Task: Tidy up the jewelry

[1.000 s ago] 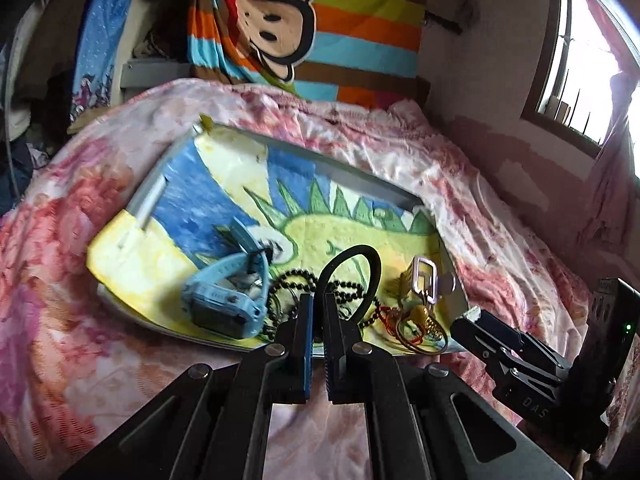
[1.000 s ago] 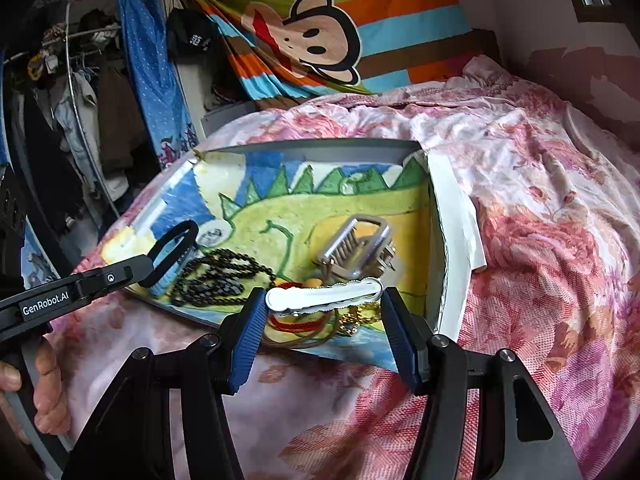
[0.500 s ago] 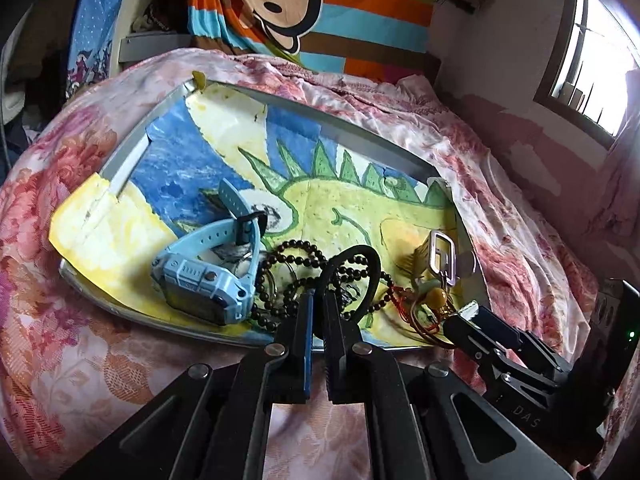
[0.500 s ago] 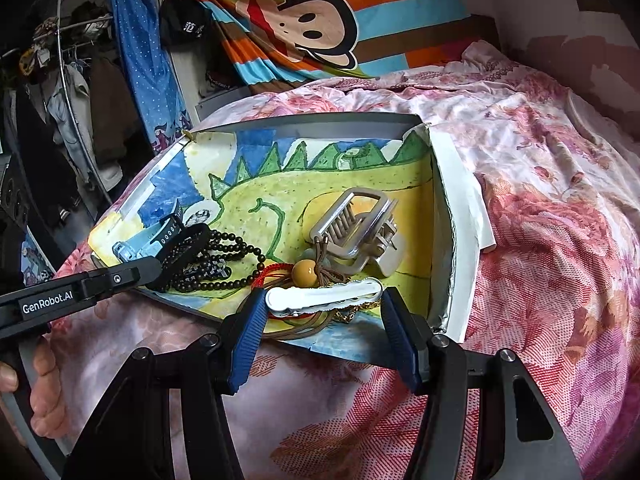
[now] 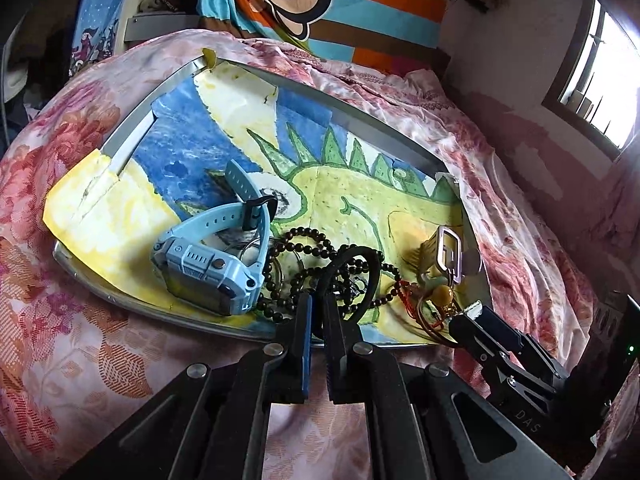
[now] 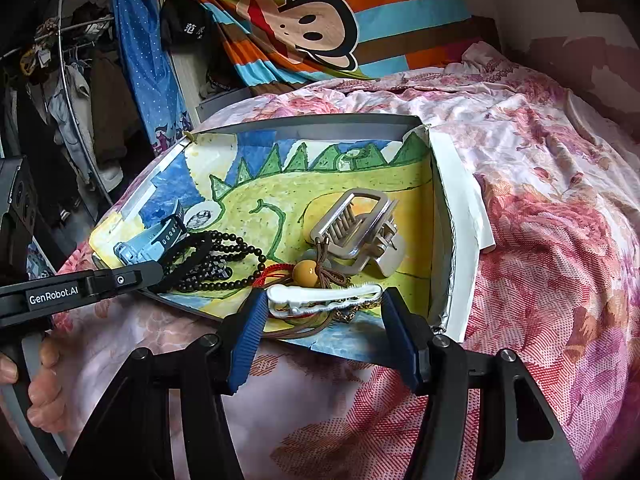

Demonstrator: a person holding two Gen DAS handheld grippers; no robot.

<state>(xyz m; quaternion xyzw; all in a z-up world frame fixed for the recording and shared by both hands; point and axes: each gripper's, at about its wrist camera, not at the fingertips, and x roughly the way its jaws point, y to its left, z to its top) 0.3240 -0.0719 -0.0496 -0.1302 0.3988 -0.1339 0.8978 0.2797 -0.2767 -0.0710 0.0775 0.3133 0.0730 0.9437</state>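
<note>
My left gripper (image 5: 317,310) is shut on a black hair tie (image 5: 352,276) and holds it over the tray's near edge, above a black bead necklace (image 5: 308,240). My right gripper (image 6: 322,300) is shut on a white hair clip (image 6: 324,294), gripped end to end over the tray's front right part. A blue watch (image 5: 212,256) lies at the tray's left. A silver claw clip (image 6: 356,228) and a cord with an amber bead (image 6: 306,273) lie at the right. The grey tray (image 6: 320,124) is lined with a dinosaur drawing.
The tray lies on a bed with a pink floral cover (image 6: 560,240). A striped monkey blanket (image 6: 320,20) hangs behind. Clothes on a rack (image 6: 60,100) stand to the left. A window (image 5: 600,92) is at the right.
Both grippers have moved forward toward the tray with their items still held. The tray and its contents look larger and closer. The hair tie now hangs over the beads.
</note>
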